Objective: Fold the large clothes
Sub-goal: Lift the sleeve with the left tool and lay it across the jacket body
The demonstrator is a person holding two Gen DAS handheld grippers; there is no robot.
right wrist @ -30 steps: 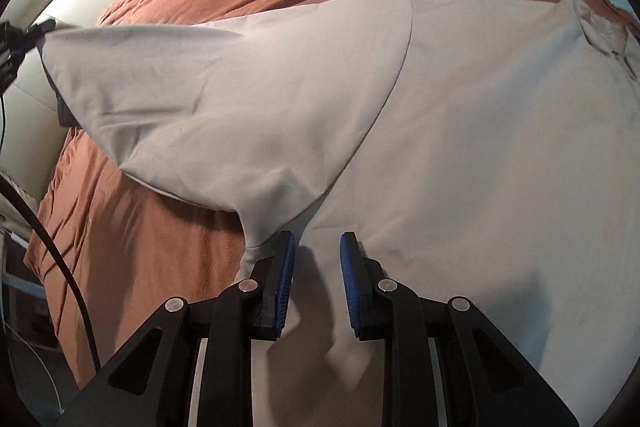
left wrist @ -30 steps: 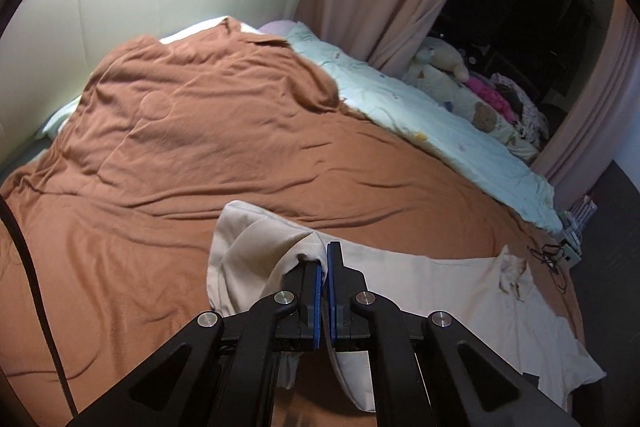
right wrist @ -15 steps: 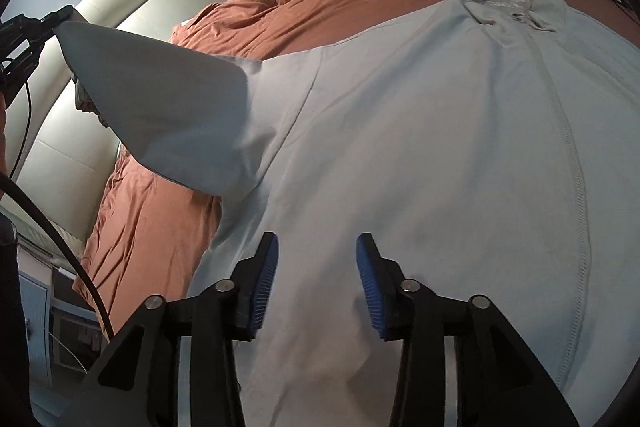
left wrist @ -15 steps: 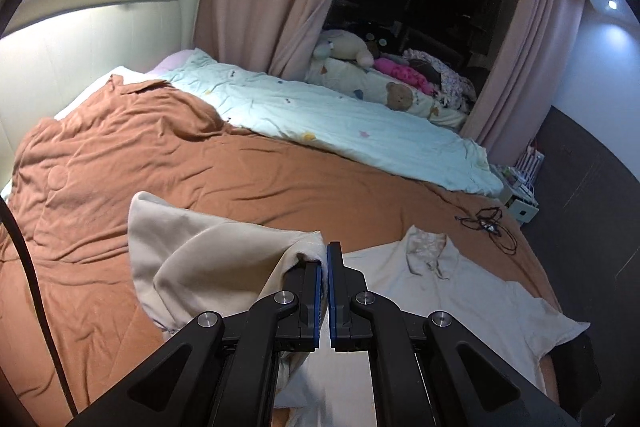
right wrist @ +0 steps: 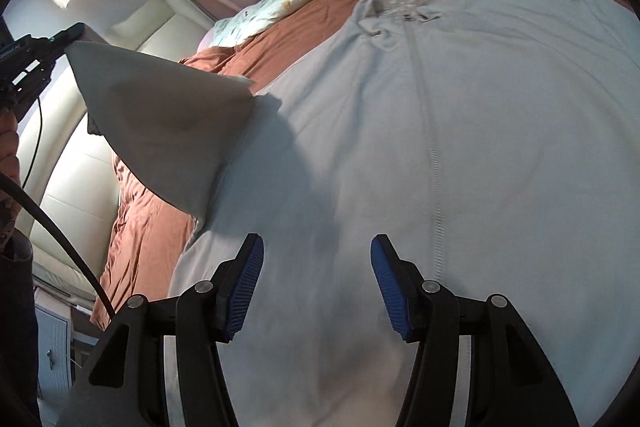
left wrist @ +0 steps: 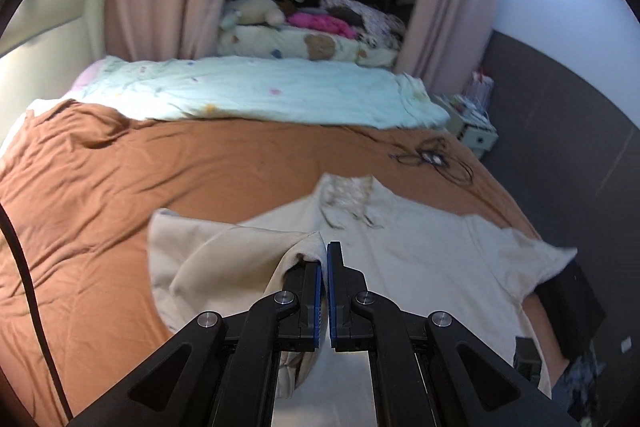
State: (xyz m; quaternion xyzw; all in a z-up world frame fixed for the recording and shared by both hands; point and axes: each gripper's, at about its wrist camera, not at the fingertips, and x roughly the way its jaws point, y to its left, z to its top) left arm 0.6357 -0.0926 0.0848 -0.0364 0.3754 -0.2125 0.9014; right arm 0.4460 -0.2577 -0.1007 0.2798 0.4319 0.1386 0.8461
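Over the bed (left wrist: 120, 187), left gripper (left wrist: 324, 267) is pinching the shirt (right wrist: 500, 147) sleeve (right wrist: 160, 115) up with closed jaws; right gripper (right wrist: 316, 279) is hovering wide open, holding nothing.

left gripper (left wrist: 324, 263): pinching the sleeve of the cream collared cotton shirt (left wrist: 420, 259)
ahead: rumpled rust-brown bedspread (left wrist: 160, 179)

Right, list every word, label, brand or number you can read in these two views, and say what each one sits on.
None can be read in either view.
Collar patch of the beige shirt: a pale pattern, too blurred to tell whether it holds letters.
Items on the small stand beside the bed: too small and blurred to read.
Left claw and right claw: no markings visible.
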